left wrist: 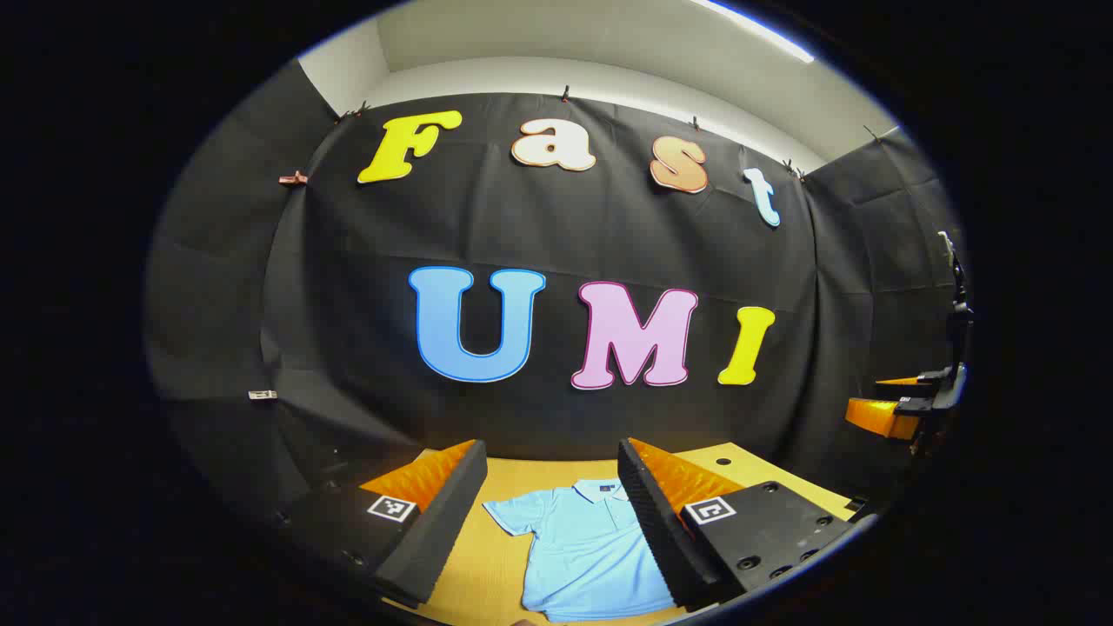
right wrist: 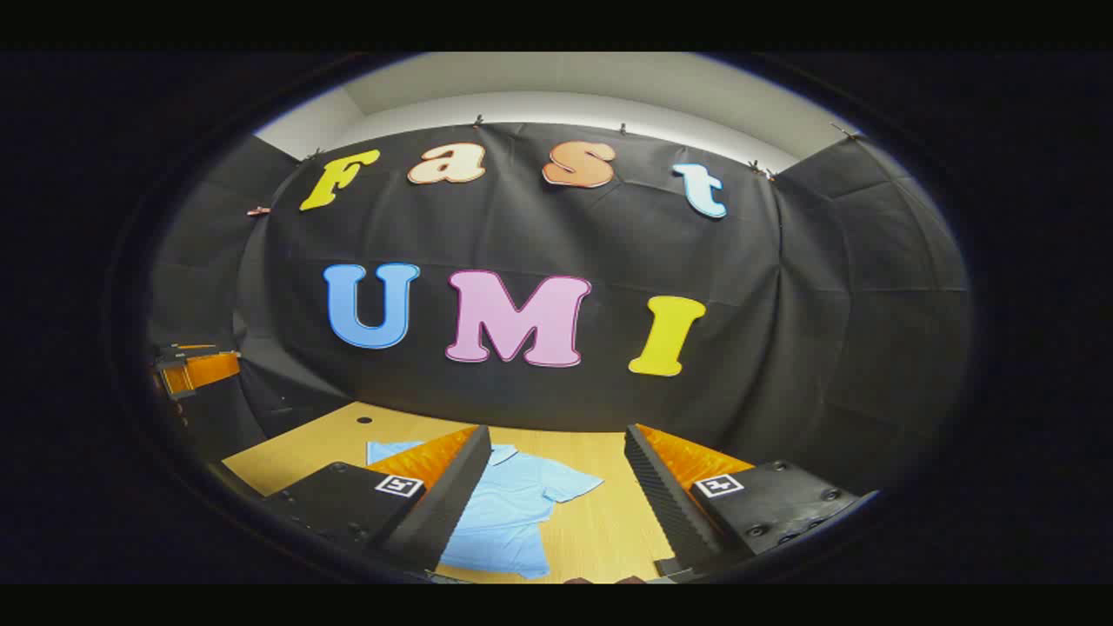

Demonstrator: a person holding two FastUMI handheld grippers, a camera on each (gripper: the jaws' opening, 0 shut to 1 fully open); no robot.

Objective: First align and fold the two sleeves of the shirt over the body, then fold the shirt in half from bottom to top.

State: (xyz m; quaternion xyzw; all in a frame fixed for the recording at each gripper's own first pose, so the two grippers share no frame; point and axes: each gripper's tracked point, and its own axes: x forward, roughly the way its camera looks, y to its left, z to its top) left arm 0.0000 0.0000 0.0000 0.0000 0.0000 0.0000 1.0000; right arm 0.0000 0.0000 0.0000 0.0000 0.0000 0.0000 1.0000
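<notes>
A light blue polo shirt [left wrist: 578,548] lies flat on the wooden table [left wrist: 509,478], collar toward the wall, both short sleeves spread out. In the left gripper view my left gripper [left wrist: 552,487] is open, held above the table's near side, the shirt showing between its fingers. In the right gripper view the shirt [right wrist: 513,509] lies low and left of centre, its right sleeve [right wrist: 569,481] sticking out. My right gripper [right wrist: 556,474] is open too, above the table with nothing between its fingers. The right gripper [left wrist: 909,409] also shows at the far right edge of the left gripper view, the left gripper [right wrist: 196,369] at the far left of the right gripper view.
The black cloth wall stands close behind the table's far edge. The wooden table [right wrist: 600,522] has a small round hole [right wrist: 363,420] near its far left corner. Bare wood lies to the right of the shirt.
</notes>
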